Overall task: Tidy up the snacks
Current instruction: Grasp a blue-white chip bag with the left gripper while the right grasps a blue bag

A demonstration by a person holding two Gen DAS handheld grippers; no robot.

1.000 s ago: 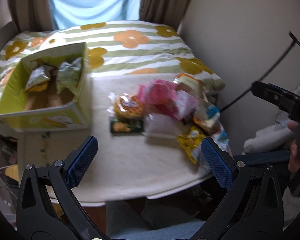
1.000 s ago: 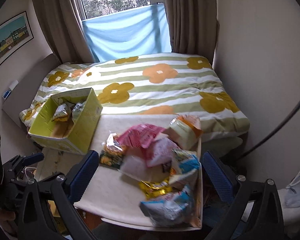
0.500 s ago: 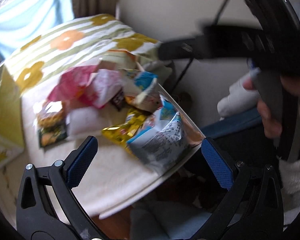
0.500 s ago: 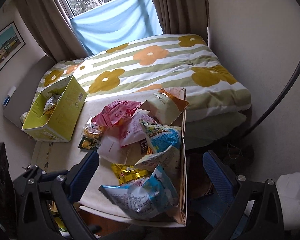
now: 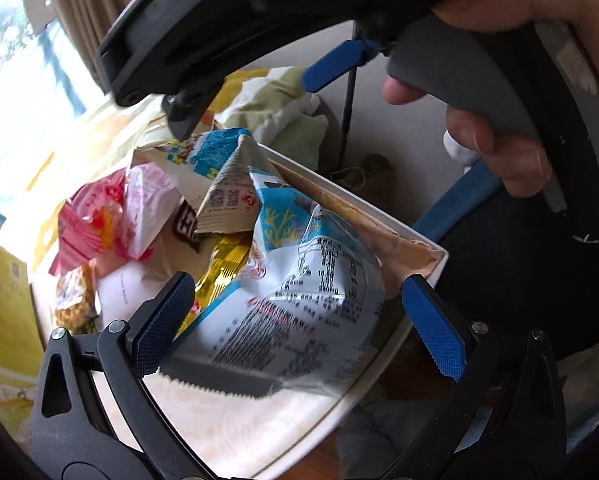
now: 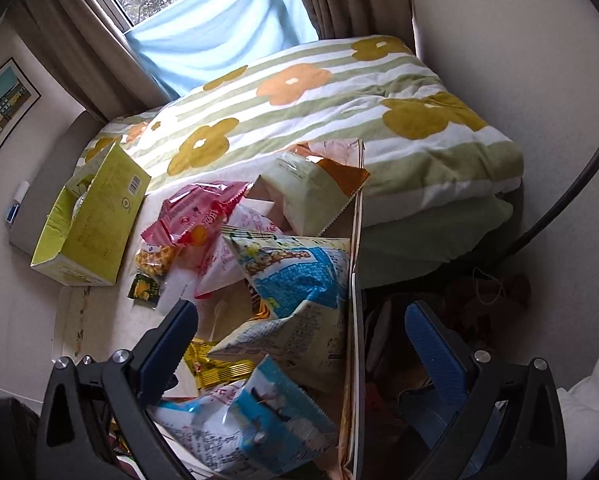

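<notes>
Snack pile on counter (image 5: 235,428); blue-white chip bag (image 5: 299,304) at six o'clock looks light, crinkly, slippery, best pinched at its serrated seam; left gripper (image 5: 295,320) and right gripper (image 6: 299,344) jaws wide open, empty

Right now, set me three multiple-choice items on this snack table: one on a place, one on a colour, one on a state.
1. Where does the yellow-green cardboard box stand?
A. left end of the table
B. on the bed
C. on the floor

2. What colour is the crinkled packet beside the box?
A. black
B. pink-red
C. purple

3. How is the left gripper?
A. shut on the gold wrapper
B. shut on nothing
C. open around the blue-and-white bag

Key: 1 A, it sits on the table's left end; 2 B, its foil is pink-red; 3 C, its pads stand wide on either side of the bag.
</notes>
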